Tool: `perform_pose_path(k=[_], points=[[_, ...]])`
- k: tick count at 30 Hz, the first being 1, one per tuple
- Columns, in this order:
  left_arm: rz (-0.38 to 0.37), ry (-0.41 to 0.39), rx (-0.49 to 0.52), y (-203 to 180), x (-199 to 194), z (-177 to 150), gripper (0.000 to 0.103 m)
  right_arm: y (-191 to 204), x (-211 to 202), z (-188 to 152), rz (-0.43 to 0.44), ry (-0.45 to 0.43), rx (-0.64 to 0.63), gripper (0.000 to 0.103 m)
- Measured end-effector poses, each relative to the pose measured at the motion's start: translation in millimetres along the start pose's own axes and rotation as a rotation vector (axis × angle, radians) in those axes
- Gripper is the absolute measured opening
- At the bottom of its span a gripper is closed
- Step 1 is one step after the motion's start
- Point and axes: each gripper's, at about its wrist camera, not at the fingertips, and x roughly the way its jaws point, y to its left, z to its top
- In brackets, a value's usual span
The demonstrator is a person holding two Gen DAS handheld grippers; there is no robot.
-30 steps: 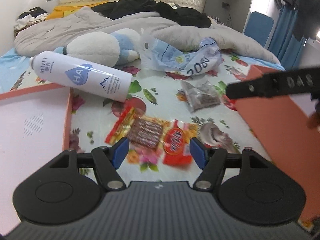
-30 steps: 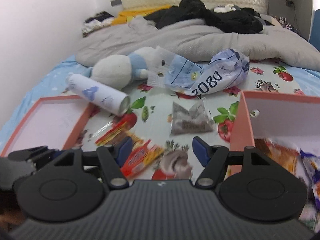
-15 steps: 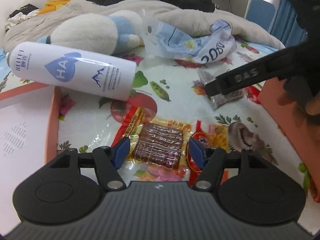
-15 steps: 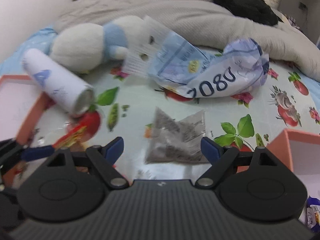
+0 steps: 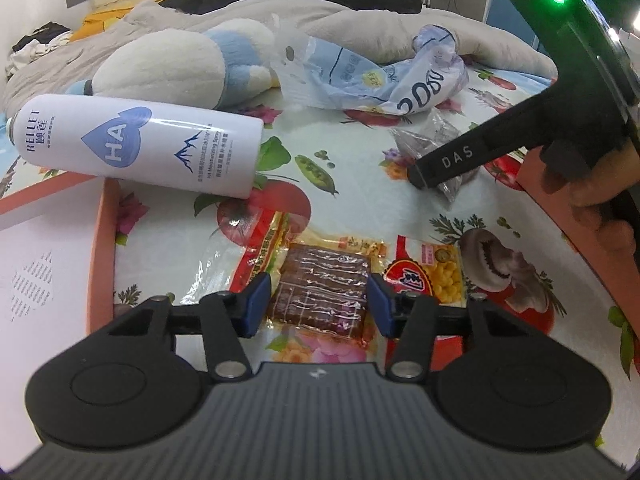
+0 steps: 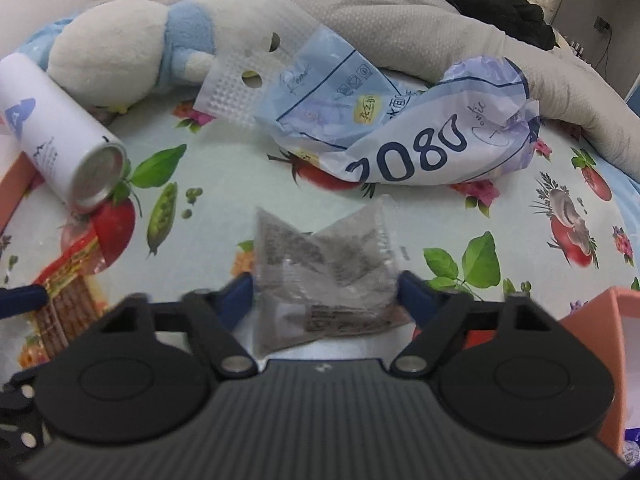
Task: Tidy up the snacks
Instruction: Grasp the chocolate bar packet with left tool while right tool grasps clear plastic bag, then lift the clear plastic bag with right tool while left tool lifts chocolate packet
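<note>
Between the left fingers: the left gripper [image 5: 316, 306] stands spread, its blue pads either side of the brown snack bar [image 5: 320, 292] lying flat on the bedsheet [image 5: 360, 208]; whether the pads touch the wrapper I cannot tell.
Left step done well: lower until both pads bracket the bar's thick middle, then close squarely, since the slick film would likely slip from a corner pinch.
Just beside: the red corn snack [image 5: 424, 276] overlaps the bar's wrapper edge; keep the right-hand pad off it.
Between the right fingers: the right gripper [image 6: 325, 294] is also spread, holding nothing, straddling the clear packet of dark bits [image 6: 320, 272].
Right step done well: the packet looks limp, so pinch the filled centre, not the empty seam.
Near right: the orange box [image 6: 592, 312], probably the snacks' destination.
Farther off: the spray can [image 5: 136, 144], the crumpled blue bag [image 6: 400, 136] and the plush toy [image 6: 116, 52], all apart from both tools.
</note>
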Motion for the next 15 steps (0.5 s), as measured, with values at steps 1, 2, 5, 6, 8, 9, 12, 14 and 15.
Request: perform_pose_path(k=[1,2,5,6,8,9,12,14,15], points=[[0.000,-0.002,-0.003,-0.3,-0.8,-0.7,0.058,-0.2,-1.3,-0.9,0.005,-0.001,0.001,0.071],[0.003,-0.006,-0.012,-0.2,-2.2,-1.5,0.058,-0.1,-3.0,-2.2,0.006,-0.004,0.002,0.068],[0.012,-0.008,-0.033,-0.3,-7.1,-3.2,0.057,0.2,-10.7,-7.5,0.015,-0.010,0.010,0.061],[0.011,-0.007,-0.045,0.1,-8.8,-3.9,0.057,-0.2,-13.7,-9.9,0.027,-0.007,0.020,0.061],[0.014,-0.008,-0.063,1.0,-13.9,-5.3,0.057,-0.4,-21.4,-15.6,0.043,-0.008,0.043,0.060],[0.014,-0.009,-0.071,1.3,-16.8,-6.0,0.057,0.0,-26.3,-18.7,0.052,-0.012,0.051,0.060],[0.010,-0.014,-0.104,1.5,-28.1,-8.2,0.057,2.3,-44.0,-28.4,0.088,-0.025,0.074,0.060],[0.010,-0.026,-0.116,0.0,-38.8,-10.8,0.057,3.9,-56.8,-35.3,0.105,-0.036,0.091,0.060],[0.008,-0.029,-0.122,-0.9,-43.8,-12.0,0.057,3.9,-63.4,-38.8,0.112,-0.041,0.103,0.060]])
